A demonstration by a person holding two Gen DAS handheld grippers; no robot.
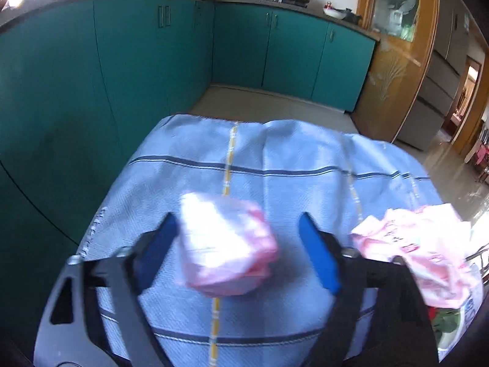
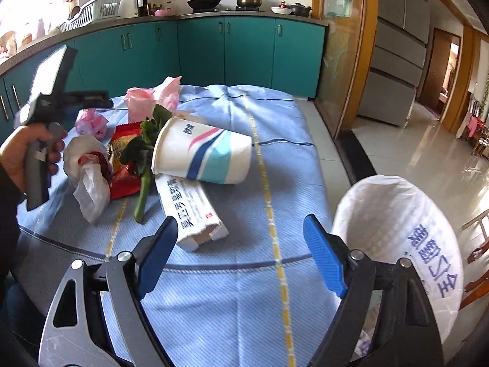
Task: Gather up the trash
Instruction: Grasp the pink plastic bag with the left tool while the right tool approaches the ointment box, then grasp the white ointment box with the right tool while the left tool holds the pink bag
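My left gripper (image 1: 241, 250) is open, its blue fingers on either side of a crumpled pink-and-white wrapper (image 1: 227, 244) lying on the blue tablecloth (image 1: 183, 177); the wrapper is blurred. A pink plastic bag (image 1: 421, 244) lies to its right. My right gripper (image 2: 241, 250) is open and empty above the cloth. Ahead of it lie a white box with print (image 2: 192, 211), a tipped paper cup (image 2: 204, 153), a green stem (image 2: 143, 180), a red snack packet (image 2: 122, 165), a white plastic bag (image 2: 87, 177) and the pink bag (image 2: 152, 98). A bin lined with a white bag (image 2: 397, 229) stands at the right.
Teal kitchen cabinets (image 2: 244, 49) run behind the table, with a wok, pot and dish rack on the counter. A wooden door frame (image 2: 345, 61) and fridge stand to the right. The left gripper (image 2: 45, 128), held in a hand, shows at the left of the right wrist view.
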